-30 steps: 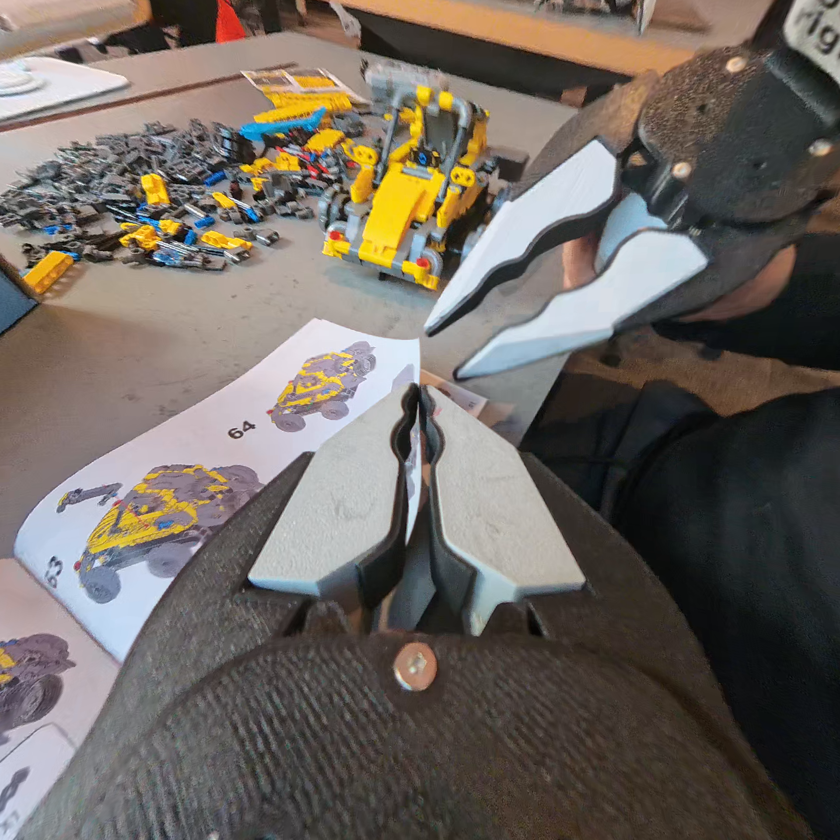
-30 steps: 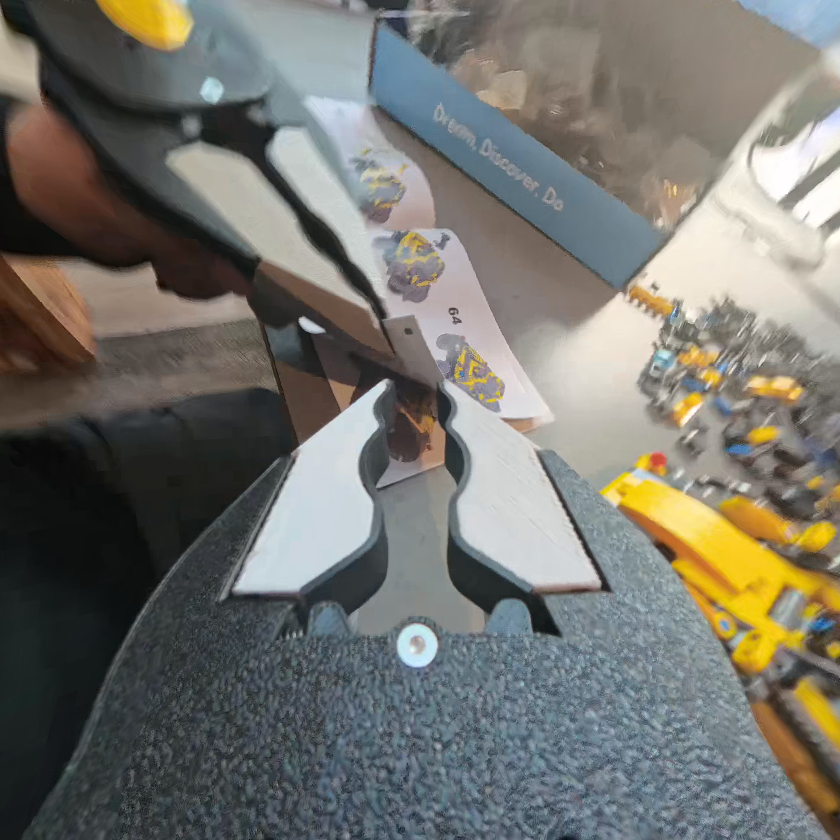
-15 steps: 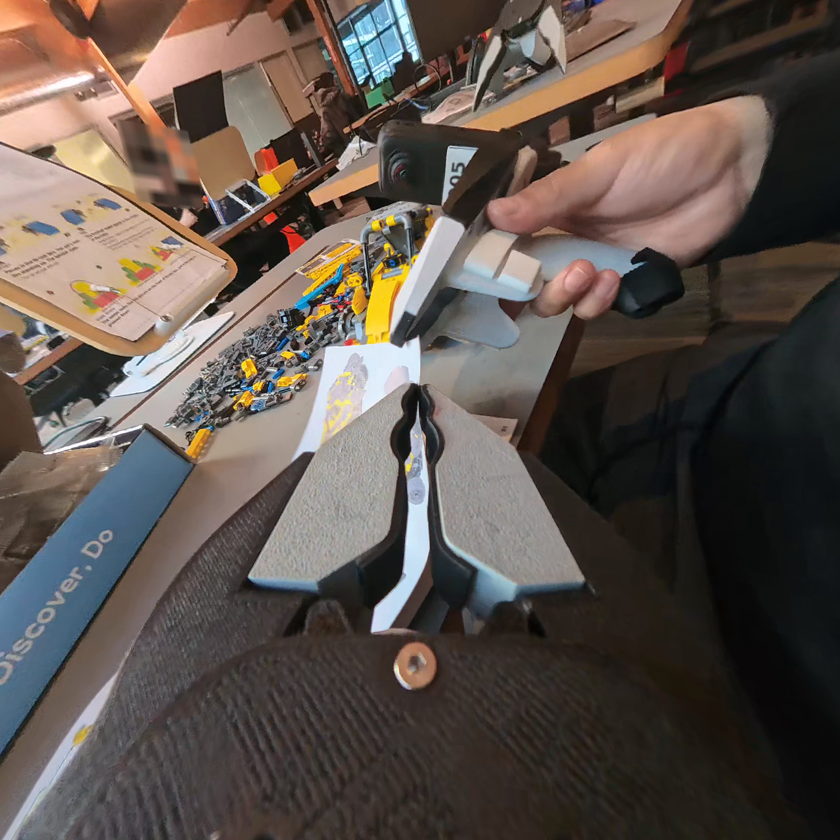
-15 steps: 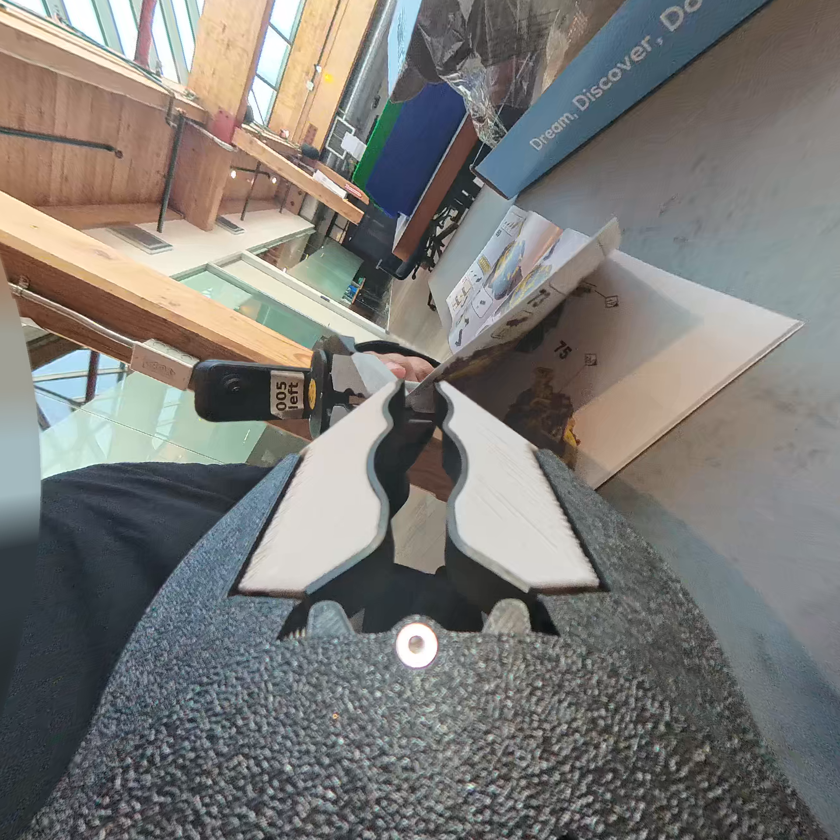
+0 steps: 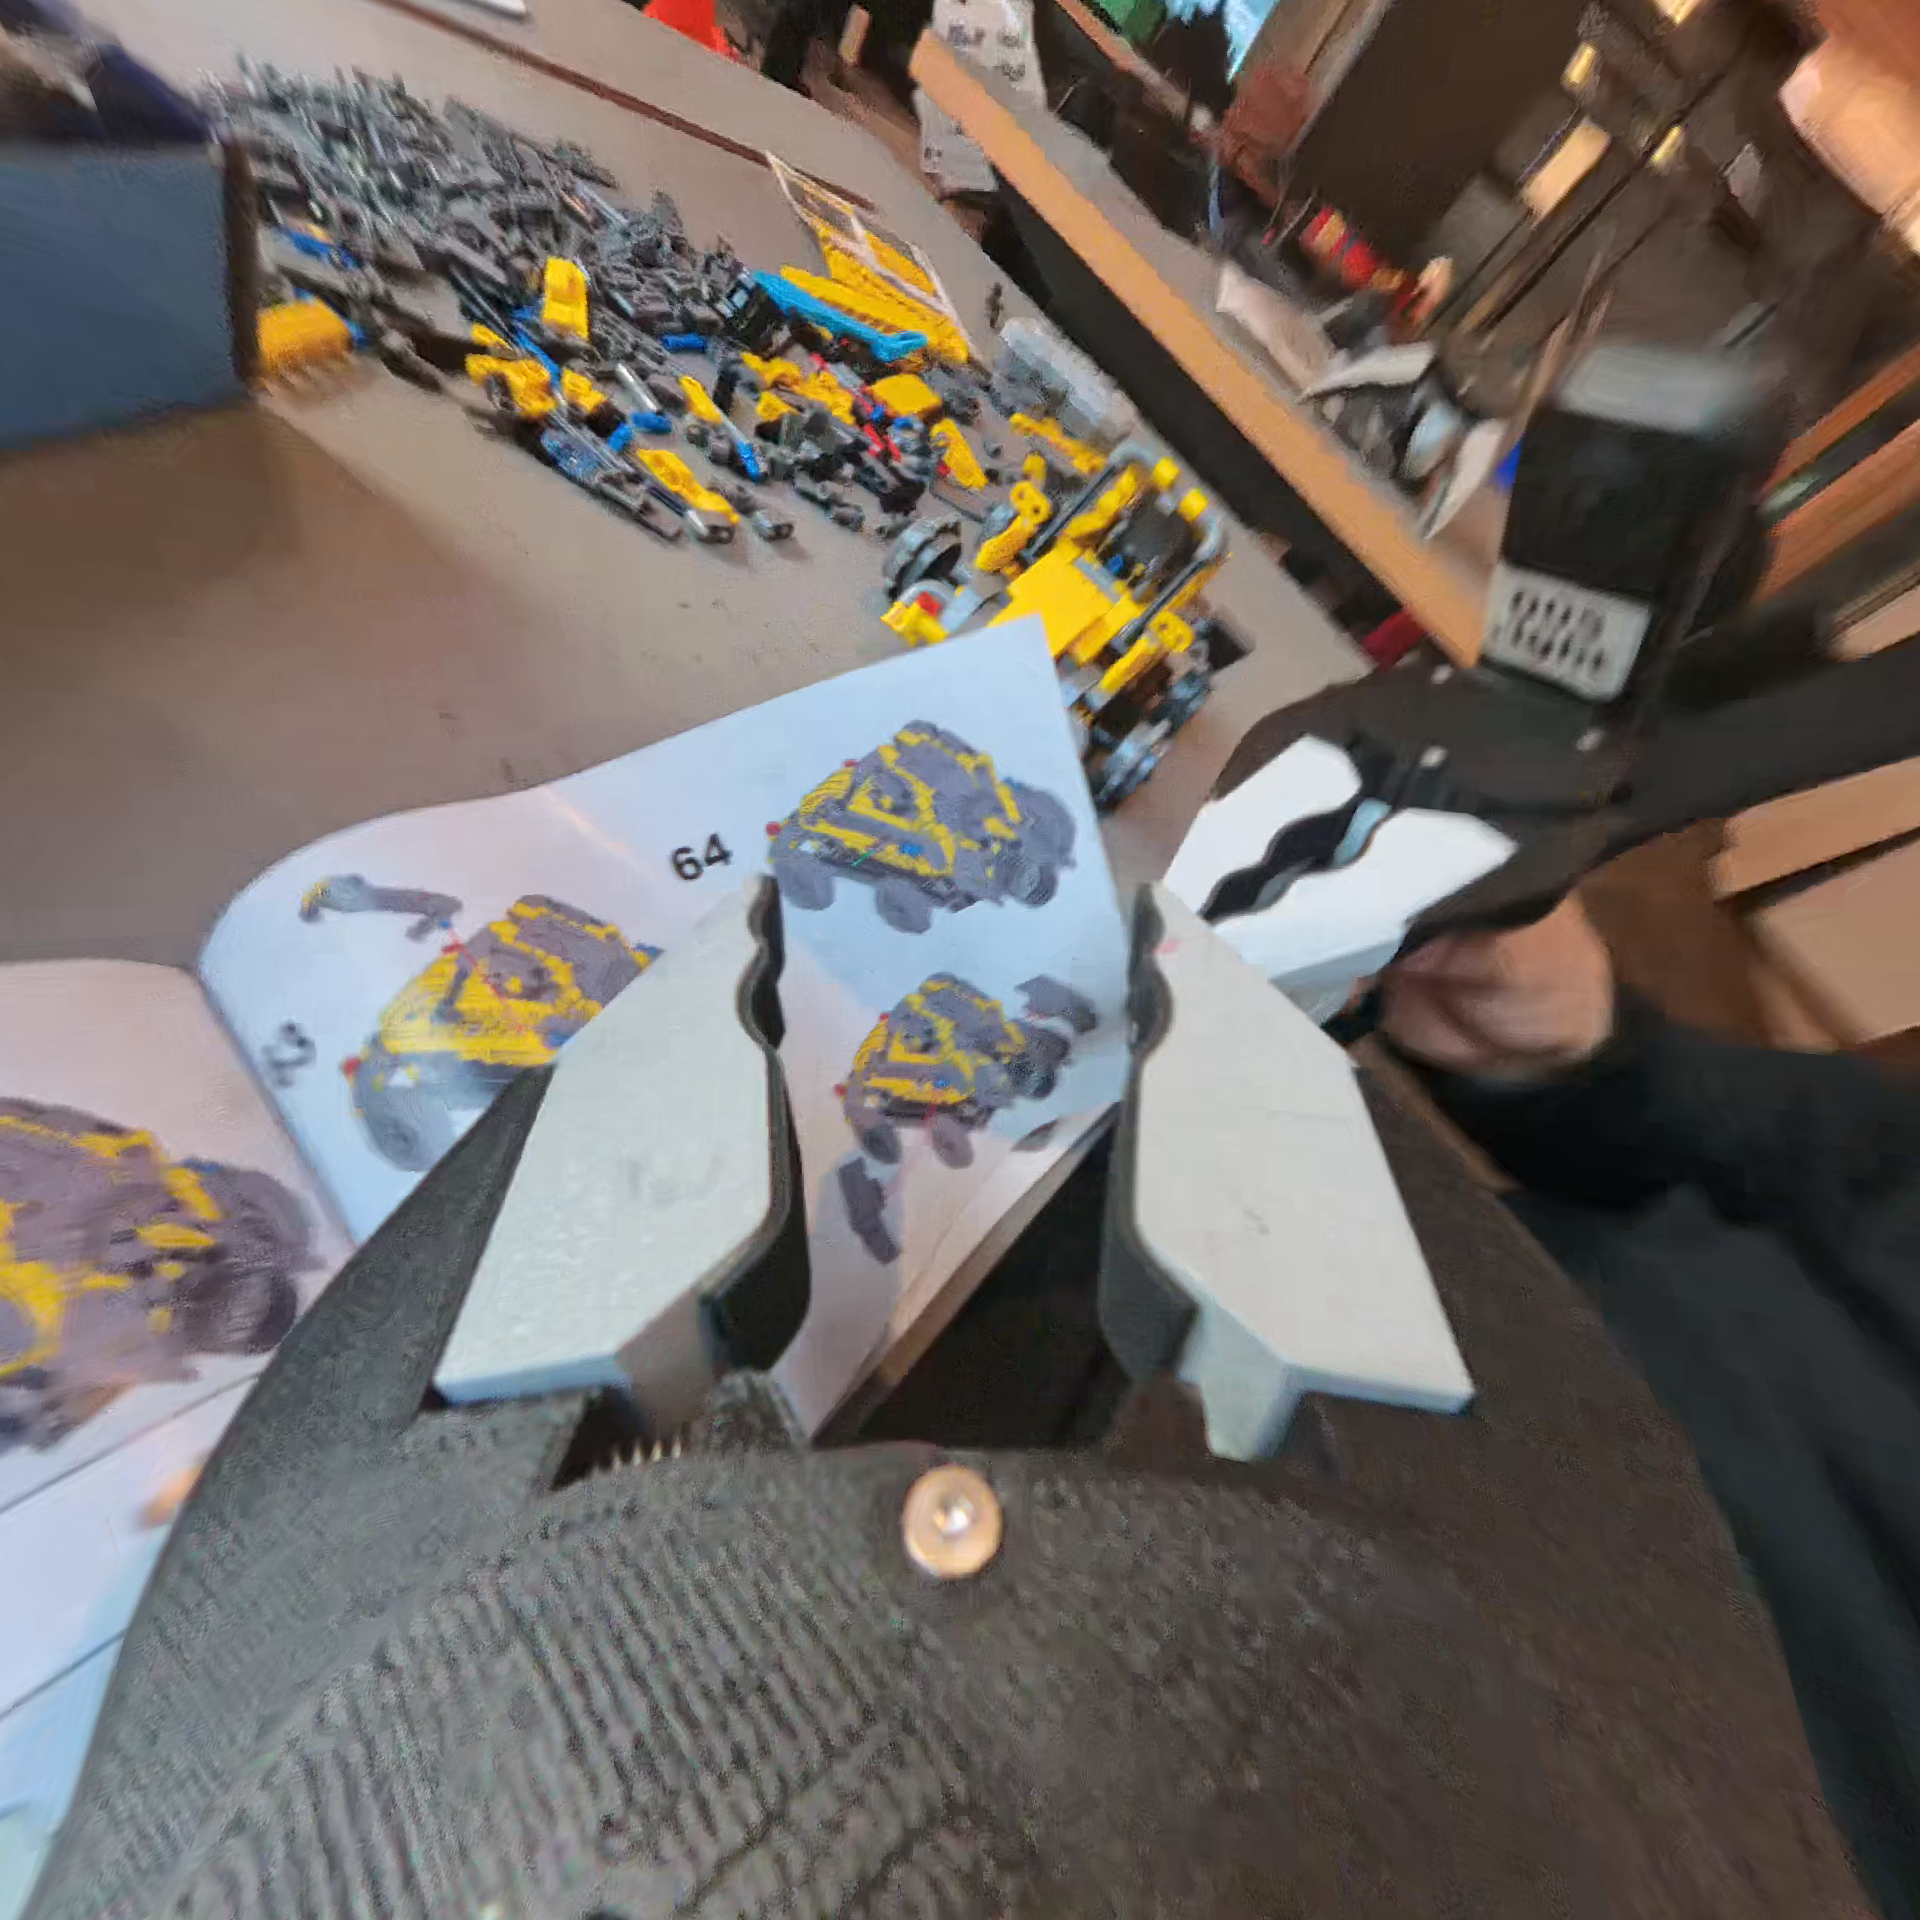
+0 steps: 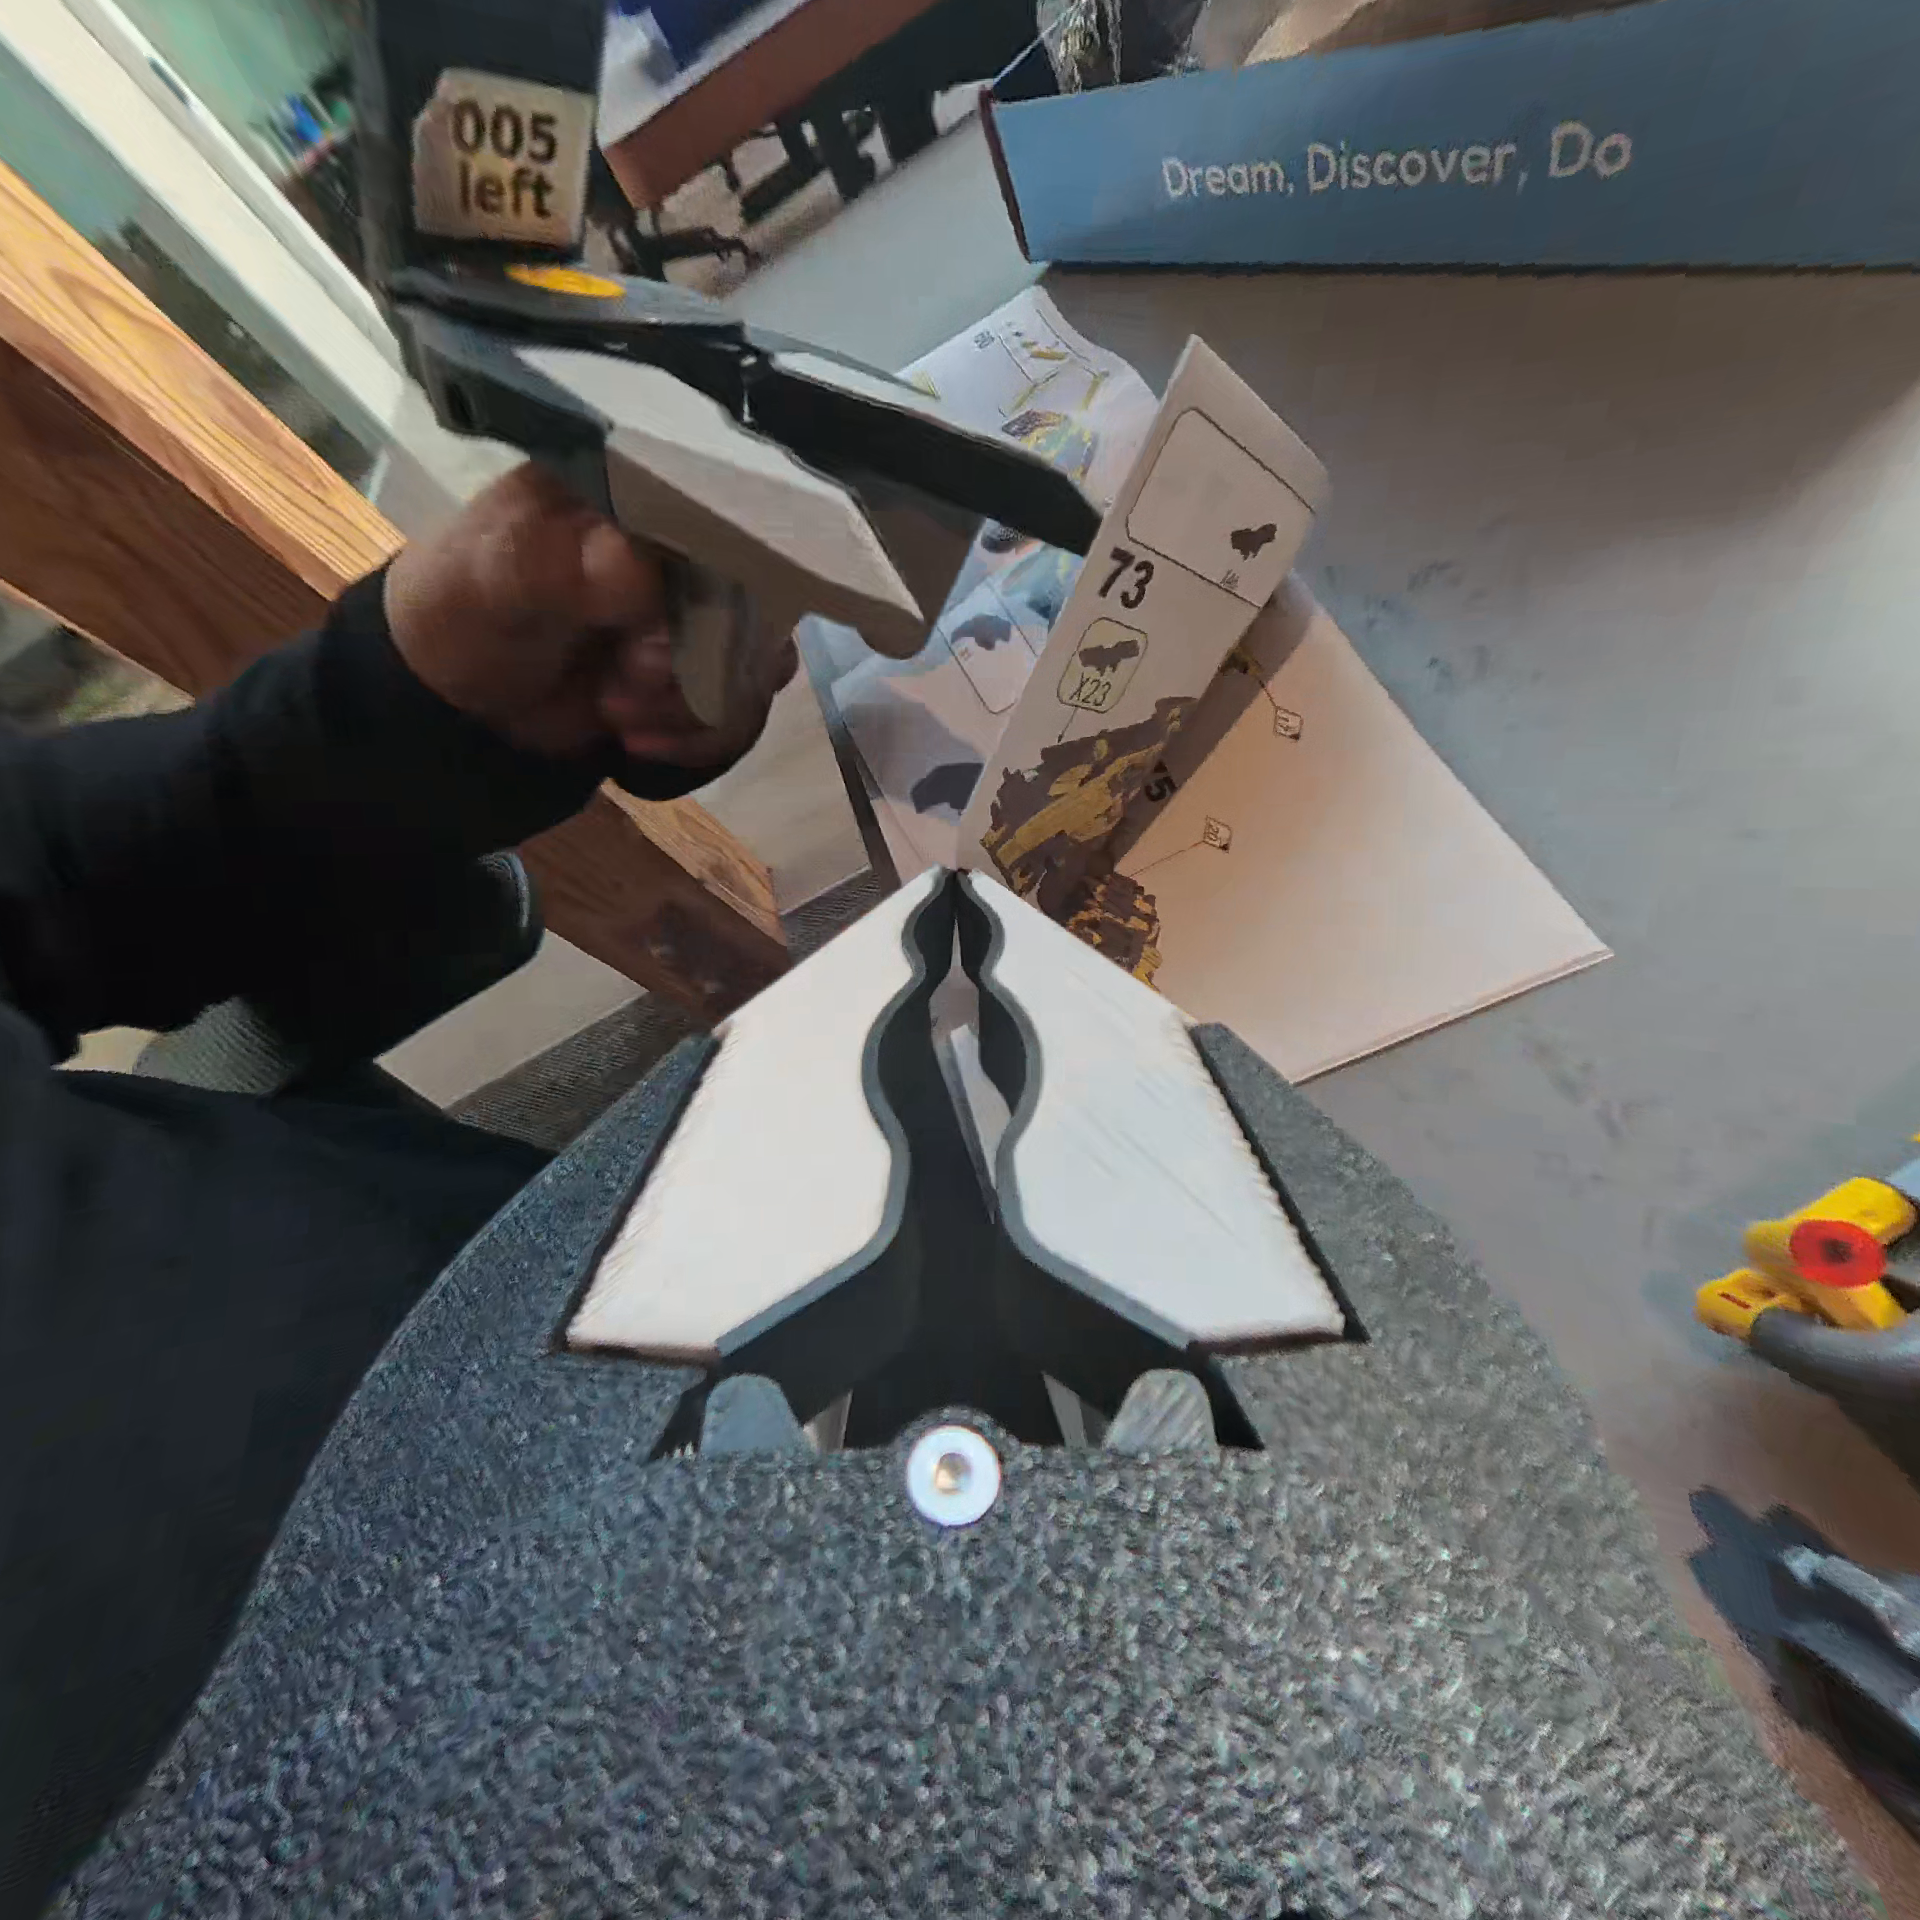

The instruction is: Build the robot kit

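— Where's the left hand-held gripper [image 5: 951, 914]?
— Fingers spread wide over the open instruction booklet [image 5: 582, 935] at the worktop's [image 5: 364, 623] near edge.
— And the right hand-held gripper [image 6: 954, 878]?
— Tips pinched together, seemingly on a lifted page [image 6: 1164, 623], though it's blurred.

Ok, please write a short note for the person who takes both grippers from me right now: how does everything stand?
Left gripper: open, close by the raised page, not gripping it.
Right gripper: shut on that page's lower edge, holding it up off the open booklet.
On the table: yellow model vehicle, pile of loose parts beyond it, blue box behind the booklet.
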{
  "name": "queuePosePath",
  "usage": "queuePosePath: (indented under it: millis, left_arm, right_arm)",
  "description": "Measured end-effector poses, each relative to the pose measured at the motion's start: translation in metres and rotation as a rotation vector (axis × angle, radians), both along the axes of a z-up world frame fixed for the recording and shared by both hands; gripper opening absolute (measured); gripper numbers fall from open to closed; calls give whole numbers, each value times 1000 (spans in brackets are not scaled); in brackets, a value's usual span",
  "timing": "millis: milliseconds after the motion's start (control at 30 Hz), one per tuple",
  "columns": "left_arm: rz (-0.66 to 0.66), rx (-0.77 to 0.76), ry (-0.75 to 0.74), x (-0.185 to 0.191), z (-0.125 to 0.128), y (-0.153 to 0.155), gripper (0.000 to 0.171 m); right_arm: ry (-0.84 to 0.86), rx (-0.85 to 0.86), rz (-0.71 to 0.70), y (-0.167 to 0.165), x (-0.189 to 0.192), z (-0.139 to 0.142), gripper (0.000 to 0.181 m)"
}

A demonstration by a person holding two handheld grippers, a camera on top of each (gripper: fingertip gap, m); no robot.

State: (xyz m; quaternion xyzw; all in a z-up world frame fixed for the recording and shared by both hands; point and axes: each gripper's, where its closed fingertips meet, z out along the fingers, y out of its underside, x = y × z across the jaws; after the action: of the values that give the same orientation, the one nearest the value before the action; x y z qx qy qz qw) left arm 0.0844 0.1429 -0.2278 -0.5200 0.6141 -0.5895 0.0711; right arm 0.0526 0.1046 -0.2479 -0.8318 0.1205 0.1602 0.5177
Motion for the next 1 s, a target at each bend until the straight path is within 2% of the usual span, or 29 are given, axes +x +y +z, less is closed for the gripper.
queuePosePath:
  millis: [67, 133, 200, 400, 667, 1000]
  left_arm:
    - [-6, -65, 9, 0, 2, -6, 57]
    - [0, -5, 21, -1, -7, -12, 60]
    - [-16, -16, 21, -3, -6, -20, 55]
    - [-2, -30, -9, -1, -2, -16, 29]
    - [11, -73, -32, -1, 7, -6, 24]
    - [11, -70, -29, -1, 4, -1, 21]
  right_arm:
    - [-75, -24, 5, 3, -2, -1, 0]
    - [-143, -49, 7, 5, -2, -2, 0]
    - [-189, -67, 11, 6, -3, -4, 0]
    - [-196, -70, 31, 11, -9, -6, 0]
    - [-175, -73, 26, 12, -9, -10, 0]
    - [-162, -74, 30, 13, -11, -12, 0]
